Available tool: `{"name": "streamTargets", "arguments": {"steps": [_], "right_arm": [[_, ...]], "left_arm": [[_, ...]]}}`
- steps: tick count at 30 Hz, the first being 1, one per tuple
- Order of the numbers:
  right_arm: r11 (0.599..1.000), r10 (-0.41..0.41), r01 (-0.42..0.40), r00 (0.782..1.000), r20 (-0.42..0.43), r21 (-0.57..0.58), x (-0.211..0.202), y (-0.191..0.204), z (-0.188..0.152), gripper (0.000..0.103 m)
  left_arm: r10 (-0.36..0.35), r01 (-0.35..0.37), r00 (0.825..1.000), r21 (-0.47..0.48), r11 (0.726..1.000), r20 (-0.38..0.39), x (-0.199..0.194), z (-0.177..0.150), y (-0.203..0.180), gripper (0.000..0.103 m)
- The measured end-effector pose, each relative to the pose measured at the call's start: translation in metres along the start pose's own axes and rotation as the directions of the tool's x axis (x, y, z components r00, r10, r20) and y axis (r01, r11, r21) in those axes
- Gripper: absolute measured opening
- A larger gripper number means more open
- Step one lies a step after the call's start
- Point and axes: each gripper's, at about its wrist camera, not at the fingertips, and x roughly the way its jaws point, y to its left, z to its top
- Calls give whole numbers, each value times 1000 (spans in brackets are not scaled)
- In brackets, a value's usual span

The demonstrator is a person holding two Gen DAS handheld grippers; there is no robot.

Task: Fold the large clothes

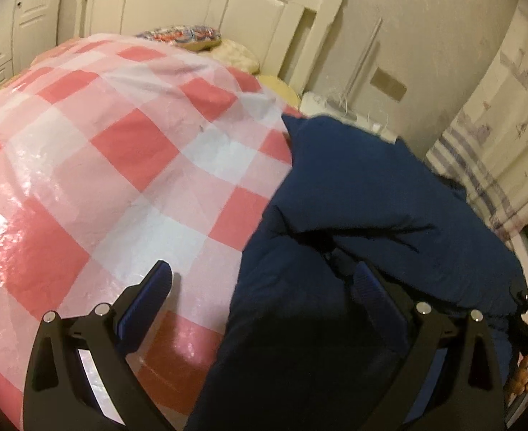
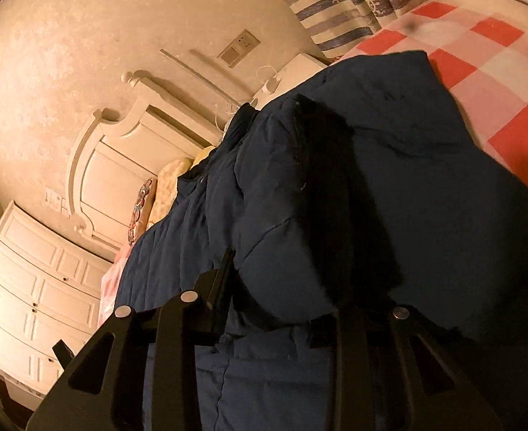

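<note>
Your left tongs (image 1: 264,287) stand released, 1 finger over the checked cover (image 1: 120,151), the other over the navy padded jacket (image 1: 364,194). The jacket lies bunched on the bed, toward the side by the curtain (image 1: 497,151). Your right tongs (image 2: 285,287) sit spread wide around a jacket fold; grip cannot be told.

Navy quilted jacket (image 1: 364,194), puffy and crumpled, heaped on pink-checked bedcover (image 1: 120,143)
</note>
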Motion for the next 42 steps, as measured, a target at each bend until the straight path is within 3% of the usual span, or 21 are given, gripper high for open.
{"name": "streamTargets", "arguments": {"steps": [4, 6, 8, 9, 12, 13, 15, 17, 18, 21, 22, 24, 28, 30, 33, 37, 40, 42], "right_arm": [[998, 5, -3, 1000, 24, -56, -17, 15, -20, 28], [998, -44, 45, 999, 16, -54, -25, 11, -25, 29], [996, -91, 91, 996, -2, -9, -35, 5, -29, 46], [992, -128, 128, 992, 24, 12, -48, 3, -30, 56], [964, -247, 263, 943, 222, -42, -83, 19, -25, 57], [958, -250, 275, 938, 240, -77, -85, 27, -23, 57], [942, -239, 276, 951, 197, -190, -71, 54, -18, 57], [899, -266, 309, 948, 175, -310, -51, 78, -20, 57], [852, -309, 354, 935, 176, -386, -35, 91, -23, 57], [771, -415, 436, 897, 152, -465, 1, 90, -29, 57], [746, -455, 452, 882, 123, -489, 17, 82, -33, 57], [742, -448, 444, 886, 121, -502, 19, 72, -39, 58], [750, -439, 420, 894, 91, -512, 13, 66, -41, 58], [759, -443, 418, 893, 73, -499, 10, 71, -35, 58], [770, -402, 415, 906, 137, -486, 2, 92, -19, 58], [744, -447, 450, 884, 133, -494, 34, 103, 4, 58], [688, -518, 497, 847, 121, -529, 66, 97, 11, 65], [671, -539, 500, 836, 103, -547, 77, 92, 6, 65]], "left_arm": [[-6, 5, 995, 11, 1000, 104, -19, 0, -3, 100], [1, -5, 991, 29, 1000, 134, -27, 1, -10, 100], [1, -9, 989, 56, 998, 151, -38, 8, -24, 100], [-4, -7, 988, 69, 998, 154, -42, 10, -30, 100], [15, -36, 991, 159, 987, 131, -49, 29, -73, 100], [38, -60, 993, 205, 977, 109, -44, 35, -89, 100], [85, -105, 993, 297, 949, 78, -31, 40, -120, 100], [128, -134, 991, 386, 913, 42, -7, 39, -150, 100], [142, -138, 990, 403, 905, 19, 4, 36, -156, 100], [214, -139, 970, 457, 878, -115, 54, 11, -163, 101], [205, -140, 974, 459, 877, -94, 57, 5, -161, 101], [190, -142, 980, 470, 871, -56, 56, -4, -159, 101], [203, -145, 976, 460, 876, -78, 50, 3, -161, 99], [147, -102, 987, 450, 887, -65, 39, 13, -168, 99], [137, -119, 991, 471, 874, -4, 37, 33, -186, 100], [236, -184, 971, 503, 845, -40, 80, 53, -202, 100], [225, -138, 966, 480, 867, -129, 106, 54, -191, 101], [213, -130, 969, 478, 869, -124, 107, 51, -188, 101]]}}
